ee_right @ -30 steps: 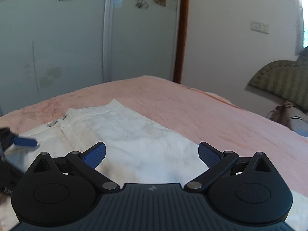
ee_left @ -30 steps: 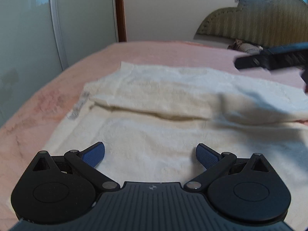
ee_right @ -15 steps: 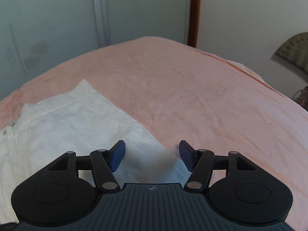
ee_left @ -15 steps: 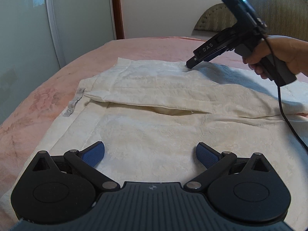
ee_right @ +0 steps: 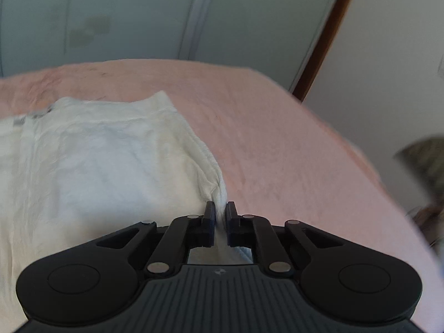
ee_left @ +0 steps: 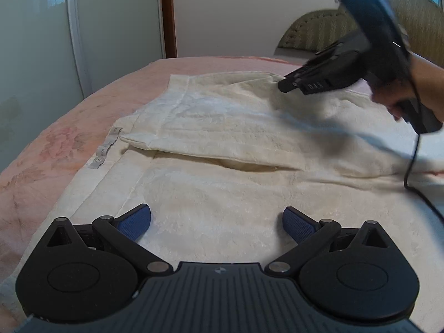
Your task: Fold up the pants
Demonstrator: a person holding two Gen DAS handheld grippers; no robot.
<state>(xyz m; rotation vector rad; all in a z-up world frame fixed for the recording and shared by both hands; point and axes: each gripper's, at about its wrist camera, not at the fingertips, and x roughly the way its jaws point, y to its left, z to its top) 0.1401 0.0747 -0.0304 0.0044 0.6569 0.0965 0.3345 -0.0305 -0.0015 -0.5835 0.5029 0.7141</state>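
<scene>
The left gripper (ee_left: 217,222) is held low over the near part of the cream pants (ee_left: 236,194), its blue pads set wide apart with nothing between them. The pants are spread flat on the pink bedspread (ee_left: 41,149) (a label strip (ee_left: 106,149) lies at their left edge). Farther off, the right gripper (ee_right: 220,216) is seen closed on the pants' far edge (ee_right: 219,191), cloth pinched between its fingers.

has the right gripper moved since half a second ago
Yes. In the left wrist view the right gripper has dropped lower against the headboard, and its fingers have closed from open onto the far edge of the pants.
</scene>
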